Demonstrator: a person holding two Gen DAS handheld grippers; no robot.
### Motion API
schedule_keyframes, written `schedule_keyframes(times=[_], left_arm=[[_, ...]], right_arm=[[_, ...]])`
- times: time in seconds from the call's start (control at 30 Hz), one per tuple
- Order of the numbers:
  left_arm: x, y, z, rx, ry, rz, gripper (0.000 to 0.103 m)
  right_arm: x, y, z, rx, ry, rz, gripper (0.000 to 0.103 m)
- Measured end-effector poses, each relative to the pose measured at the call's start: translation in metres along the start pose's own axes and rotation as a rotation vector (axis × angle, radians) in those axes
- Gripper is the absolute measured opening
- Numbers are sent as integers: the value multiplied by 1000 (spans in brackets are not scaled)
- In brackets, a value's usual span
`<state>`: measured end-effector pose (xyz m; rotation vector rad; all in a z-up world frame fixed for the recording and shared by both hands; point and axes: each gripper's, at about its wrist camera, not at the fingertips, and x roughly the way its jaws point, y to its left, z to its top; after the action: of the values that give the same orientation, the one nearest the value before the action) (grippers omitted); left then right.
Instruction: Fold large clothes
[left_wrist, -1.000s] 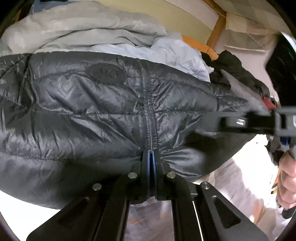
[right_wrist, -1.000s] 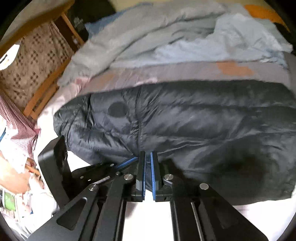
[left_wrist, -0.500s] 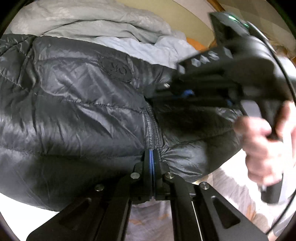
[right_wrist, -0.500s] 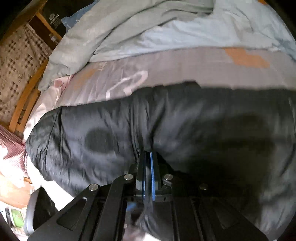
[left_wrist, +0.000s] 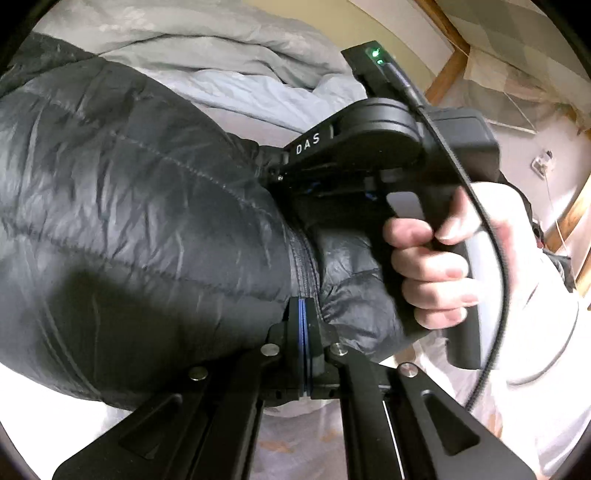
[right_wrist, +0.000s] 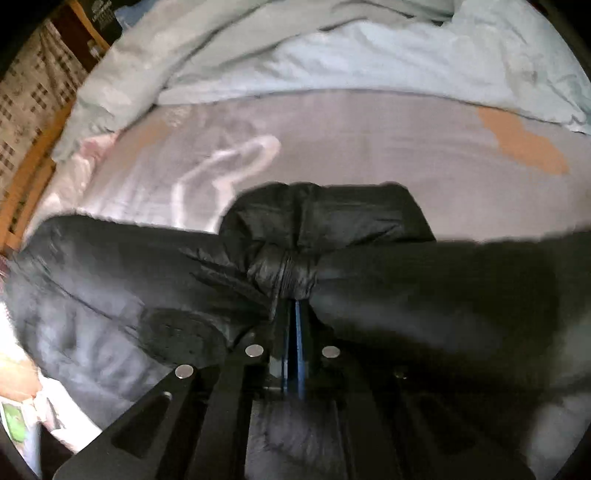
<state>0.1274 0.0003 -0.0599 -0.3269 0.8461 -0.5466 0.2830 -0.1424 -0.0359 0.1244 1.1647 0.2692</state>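
A black quilted puffer jacket (left_wrist: 129, 221) lies spread on the bed. My left gripper (left_wrist: 303, 306) is shut on its hem, right at the bottom of the zipper (left_wrist: 304, 258). In the left wrist view a hand (left_wrist: 436, 269) holds the right gripper's black housing (left_wrist: 388, 147) above the jacket, with its fingers sunk into the fabric higher up the zipper line. In the right wrist view my right gripper (right_wrist: 291, 302) is shut on a pinched bunch of the jacket (right_wrist: 284, 269), and a fold of it (right_wrist: 332, 214) stands up beyond the tips.
The jacket rests on a grey printed bedsheet (right_wrist: 369, 147). A crumpled pale blue duvet (right_wrist: 369, 55) is heaped at the far side. A wooden bed frame (left_wrist: 447, 70) and patterned fabric (right_wrist: 33, 103) border the bed.
The right gripper swung across and down over the jacket into the left wrist view and pinched a bunch of fabric near the zipper. The left gripper kept its hold on the hem.
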Motion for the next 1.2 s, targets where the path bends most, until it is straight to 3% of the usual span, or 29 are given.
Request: schedule_keyframes(times=[0.17,0.27,0.3,0.4,0.5,0.57,0.67,0.73,0.8,0.83,0.87,0.9,0.97,1.03,1.1,1.2], left_arm=[[-4,5,-4,-7,3,-10,3],[-2,6,-3,-7,7,-3,3],[-2,7,-3,-6,6,-3,3],[0,7,-1,-13,7,-6,3],[1,9,-1,-23,8,-19,3],[0,10,1,-17,7,-10,3],[1,7,-1,-3,3,4,4],[2,6,-1,-6,4,1,4],[2,7,-1,-8,4,0,4],[2,7,-1,-7,3,2,4],[2,4,-1,-5,2,5,4],[2,3,-1,-2,2,8,4],[3,0,-2,0,2,13,3],[3,-2,-2,-15,9,3,3],[0,1,-1,-39,15,-18,3],[0,-1,0,-31,14,-8,4]], right_arm=[[-1,8,10,14,37,-63,0],[-19,5,20,91,-3,-1,0],[-18,5,22,78,-8,-18,0],[7,-2,16,93,56,-27,0],[0,5,13,32,25,-66,0],[-22,18,9,-56,-66,-151,0],[-62,7,-12,-17,-183,-64,1],[-91,-7,-37,34,-245,7,6],[-119,-21,-69,48,-305,15,20],[-136,-29,-89,59,-343,-11,26],[-149,-36,-104,75,-377,-62,39],[-167,-47,-124,113,-432,-161,50],[-201,-72,-165,201,-579,-215,55],[-224,-102,-199,335,-680,-165,64],[-229,-124,-212,372,-665,-78,67],[-224,-147,-225,439,-675,-14,68]])
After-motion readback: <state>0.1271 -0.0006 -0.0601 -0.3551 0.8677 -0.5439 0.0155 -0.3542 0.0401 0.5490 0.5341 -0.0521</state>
